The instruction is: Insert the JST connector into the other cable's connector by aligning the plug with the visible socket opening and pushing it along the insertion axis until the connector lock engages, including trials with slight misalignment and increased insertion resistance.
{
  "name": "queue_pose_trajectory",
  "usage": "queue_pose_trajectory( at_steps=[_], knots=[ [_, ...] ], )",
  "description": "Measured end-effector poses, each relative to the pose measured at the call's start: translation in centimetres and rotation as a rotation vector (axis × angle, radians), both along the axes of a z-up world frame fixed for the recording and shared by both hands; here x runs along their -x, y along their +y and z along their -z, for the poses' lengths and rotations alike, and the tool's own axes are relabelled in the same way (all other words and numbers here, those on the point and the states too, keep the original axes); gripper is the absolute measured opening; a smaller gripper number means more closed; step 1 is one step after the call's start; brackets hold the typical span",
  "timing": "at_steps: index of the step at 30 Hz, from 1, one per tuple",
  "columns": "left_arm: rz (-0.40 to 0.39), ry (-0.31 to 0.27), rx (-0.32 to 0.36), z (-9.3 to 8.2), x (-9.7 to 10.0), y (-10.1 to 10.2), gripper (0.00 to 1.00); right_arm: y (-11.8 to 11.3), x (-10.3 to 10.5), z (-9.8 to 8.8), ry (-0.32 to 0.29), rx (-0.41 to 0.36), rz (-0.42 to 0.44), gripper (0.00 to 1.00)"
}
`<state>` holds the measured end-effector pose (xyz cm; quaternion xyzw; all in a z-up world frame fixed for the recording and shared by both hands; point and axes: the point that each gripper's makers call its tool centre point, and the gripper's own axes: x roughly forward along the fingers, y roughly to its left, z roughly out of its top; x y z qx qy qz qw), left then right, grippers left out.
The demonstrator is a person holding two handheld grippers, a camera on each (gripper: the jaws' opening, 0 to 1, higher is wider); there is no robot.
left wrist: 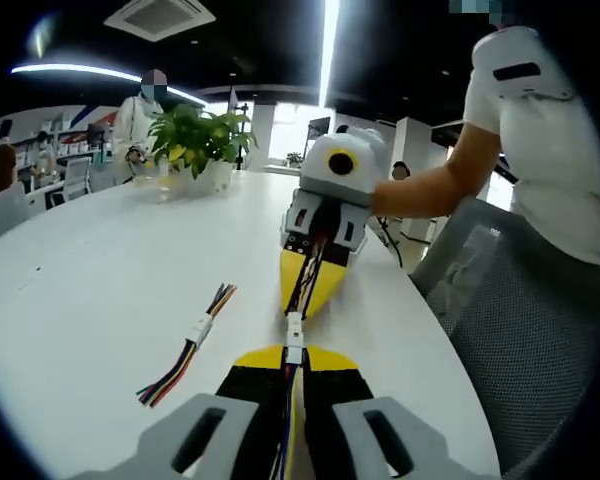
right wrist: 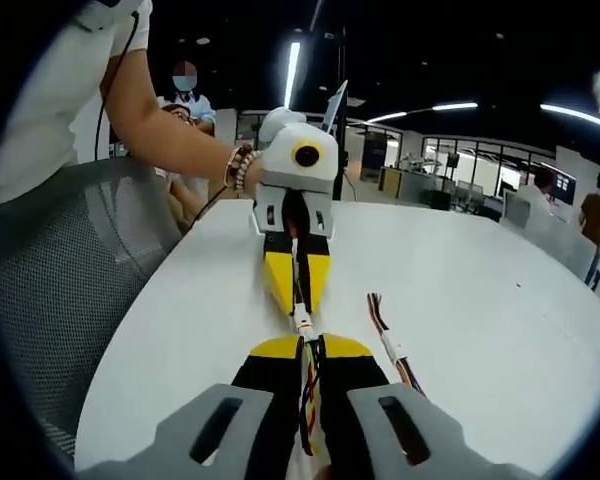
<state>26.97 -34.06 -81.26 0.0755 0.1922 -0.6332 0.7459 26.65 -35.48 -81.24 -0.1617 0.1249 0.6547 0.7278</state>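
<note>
Two white JST connectors (left wrist: 294,331) meet end to end between the two grippers' yellow tips, just above the white table (left wrist: 100,280). I cannot tell how deep the plug sits. My left gripper (left wrist: 294,352) is shut on the multicoloured wires of its cable, right behind its connector. My right gripper (left wrist: 302,308) faces it from the far side, shut on the other cable. In the right gripper view the joined connectors (right wrist: 304,322) lie between the right gripper (right wrist: 308,343) and the left gripper (right wrist: 298,306), tip to tip in one line.
A spare connector cable (left wrist: 194,338) (right wrist: 391,348) lies loose on the table beside the grippers. A potted plant (left wrist: 195,138) stands at the far end. A grey mesh chair (left wrist: 520,320) (right wrist: 70,280) is at the table's edge, beside the person's arm (left wrist: 430,188).
</note>
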Motion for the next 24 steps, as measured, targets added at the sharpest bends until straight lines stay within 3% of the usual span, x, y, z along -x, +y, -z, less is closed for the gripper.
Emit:
queue_pose_trajectory(
  at_steps=[21,23,24],
  knots=[
    [-0.017,0.004,0.009,-0.06,-0.35,0.05,0.00,0.15,-0.30,0.02,0.027,-0.017,0.026,0.02],
    [-0.022,0.012,0.025,-0.24,-0.39,0.07,0.00,0.16,-0.33,-0.18,0.037,-0.036,0.032,0.02],
    [-0.034,0.019,0.057,-0.70,-0.52,0.06,0.00,0.21,-0.44,-0.69,0.061,-0.082,0.049,0.02]
  ],
)
